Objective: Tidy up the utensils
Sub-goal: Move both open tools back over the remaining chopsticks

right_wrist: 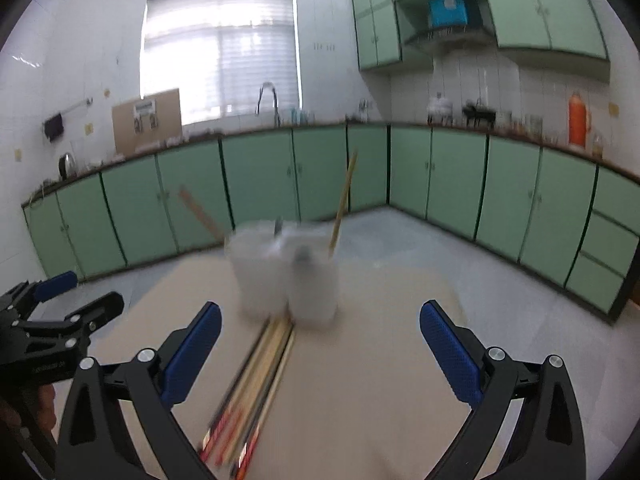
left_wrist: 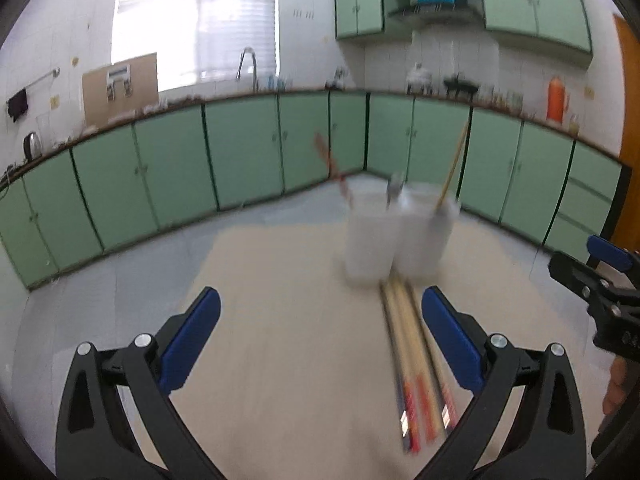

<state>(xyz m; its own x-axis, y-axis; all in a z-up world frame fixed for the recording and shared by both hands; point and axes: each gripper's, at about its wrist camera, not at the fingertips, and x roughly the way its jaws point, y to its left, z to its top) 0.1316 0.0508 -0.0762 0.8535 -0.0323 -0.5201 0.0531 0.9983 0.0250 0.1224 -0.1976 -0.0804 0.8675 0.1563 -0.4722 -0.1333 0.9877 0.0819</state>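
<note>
Lengthwise on the pale beige tabletop [left_wrist: 280, 320] lies a bundle of long thin chopsticks [left_wrist: 412, 360], wooden-yellow and dark, with red and orange bands near their close ends; their far tips reach the foot of two white cylindrical holder cups [left_wrist: 396, 236] standing side by side and touching; the picture is blurred, so a count of the sticks cannot be given. From the left cup a red-patterned stick [left_wrist: 334, 168] leans out to the left; from the right cup a plain yellow wooden stick [left_wrist: 454, 164] leans to the right; a small grey utensil end [left_wrist: 394, 188] shows between them, too blurred to name.

In the left wrist view the left gripper [left_wrist: 320, 340] has its blue-padded fingers spread wide with nothing between the pads; the bundle lies just inside its right finger, and whether they touch cannot be told. In the right wrist view the right gripper [right_wrist: 320, 352] is likewise spread wide and empty, the same chopsticks [right_wrist: 256, 384] running past its left finger [right_wrist: 192, 356]; the cups [right_wrist: 284, 276] stand ahead. Each gripper shows at the edge of the other's view, with a bit of a hand [right_wrist: 24, 412] behind.

Beyond the table run mint-green kitchen cabinets [left_wrist: 240, 152], a bright blinded window [left_wrist: 196, 28] and an orange jug [left_wrist: 557, 98] on the counter.
</note>
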